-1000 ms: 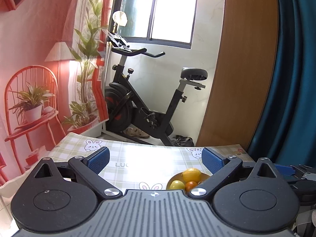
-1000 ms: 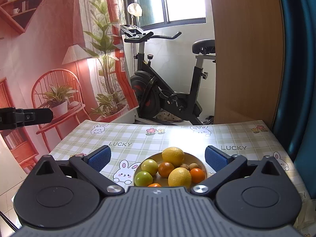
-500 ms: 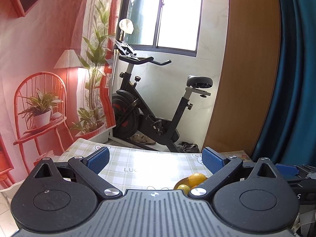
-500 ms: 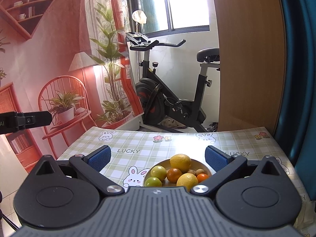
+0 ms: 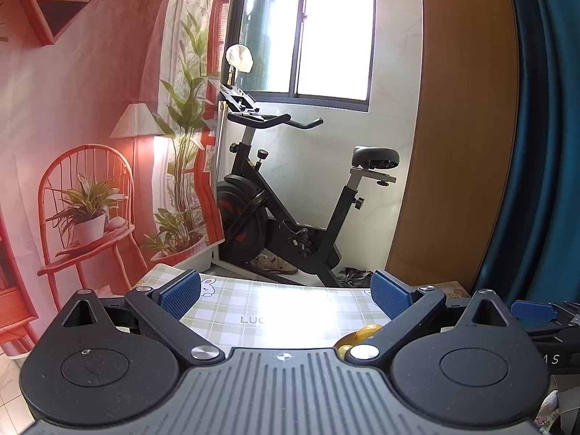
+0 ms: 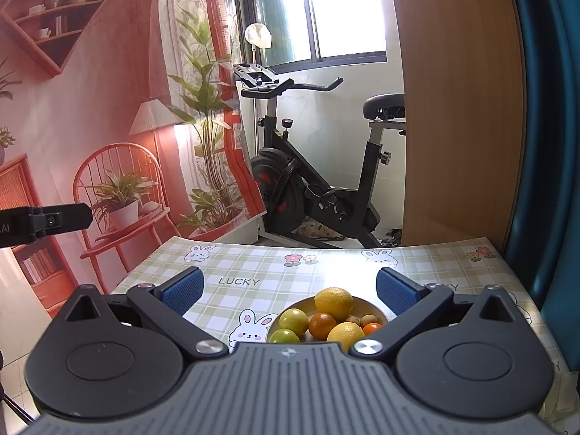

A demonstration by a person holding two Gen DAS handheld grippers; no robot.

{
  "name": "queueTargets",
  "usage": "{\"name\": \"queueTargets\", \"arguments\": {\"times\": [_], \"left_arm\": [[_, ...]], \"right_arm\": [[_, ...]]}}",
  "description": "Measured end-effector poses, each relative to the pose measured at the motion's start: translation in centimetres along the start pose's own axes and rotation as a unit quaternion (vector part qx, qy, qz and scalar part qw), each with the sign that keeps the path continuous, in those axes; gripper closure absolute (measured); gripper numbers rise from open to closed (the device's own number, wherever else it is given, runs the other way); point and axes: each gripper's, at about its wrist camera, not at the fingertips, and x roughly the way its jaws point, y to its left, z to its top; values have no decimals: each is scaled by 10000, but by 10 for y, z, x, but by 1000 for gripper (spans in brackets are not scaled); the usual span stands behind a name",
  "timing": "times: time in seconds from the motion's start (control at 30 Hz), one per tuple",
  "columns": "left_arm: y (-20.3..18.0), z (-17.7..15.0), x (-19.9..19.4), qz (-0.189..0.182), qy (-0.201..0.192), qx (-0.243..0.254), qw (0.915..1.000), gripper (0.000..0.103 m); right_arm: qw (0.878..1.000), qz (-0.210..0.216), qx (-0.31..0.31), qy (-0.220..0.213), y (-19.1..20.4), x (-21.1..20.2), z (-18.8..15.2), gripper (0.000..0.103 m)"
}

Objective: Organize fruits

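The checked green-and-white plastic tablecloth (image 6: 326,264) looked smooth and glossy, with a strong white glare from the window. The round cream bowl (image 6: 375,310) seemed to be glazed and a little shiny. The two yellow lemons (image 6: 333,302) had a finely dimpled, half-matt peel, and the green round fruits (image 6: 293,320) looked smoother. The right gripper (image 6: 290,288) had a matt black plastic body with fine grain, a ribbed grey plate, bright metal screws and blue textured pads (image 6: 183,291). The left gripper (image 5: 286,291) looked the same. The tall brown wooden panel (image 6: 460,108) was smooth and matt, and the teal cloth curtain (image 6: 551,145) hung in soft folds.
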Motion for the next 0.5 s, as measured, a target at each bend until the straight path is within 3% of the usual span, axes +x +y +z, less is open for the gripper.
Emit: {"name": "queueTargets", "arguments": {"times": [0.5], "left_arm": [[-3,3,-6,143,-55,32,9999,1]], "right_arm": [[10000,17,1,-38,1,-4,3,0]]}}
